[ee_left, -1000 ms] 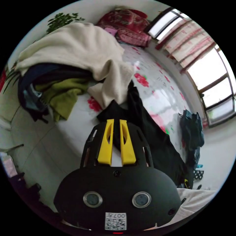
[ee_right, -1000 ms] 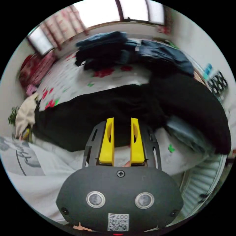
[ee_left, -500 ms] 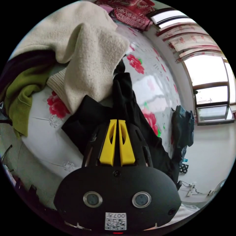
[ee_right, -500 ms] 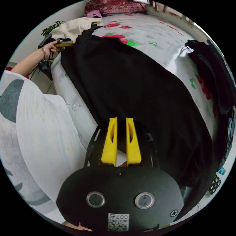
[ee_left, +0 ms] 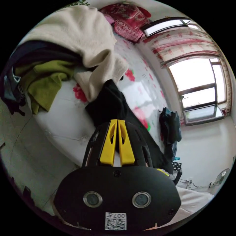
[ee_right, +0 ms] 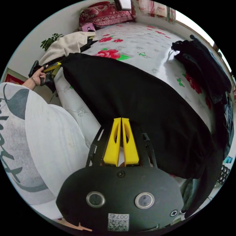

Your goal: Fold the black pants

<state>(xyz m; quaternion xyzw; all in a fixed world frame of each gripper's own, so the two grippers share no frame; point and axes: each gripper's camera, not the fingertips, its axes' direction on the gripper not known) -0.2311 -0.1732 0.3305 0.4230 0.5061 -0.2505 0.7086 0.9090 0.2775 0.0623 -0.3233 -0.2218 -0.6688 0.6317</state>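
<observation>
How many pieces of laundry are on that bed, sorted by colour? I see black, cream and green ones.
Black: 1, the pants spread across the bed, pinched at each end by the left hand-held gripper and the right hand-held gripper.
Cream: 1, the sweater.
Green: 1, the garment.
Dark, mixed: 1 heap by the window; its pieces cannot be told apart.
Total: 4.

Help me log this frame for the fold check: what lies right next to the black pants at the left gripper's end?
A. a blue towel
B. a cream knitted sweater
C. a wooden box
B: in the left gripper view the cream knitted sweater drapes beside the black pants there.
</observation>
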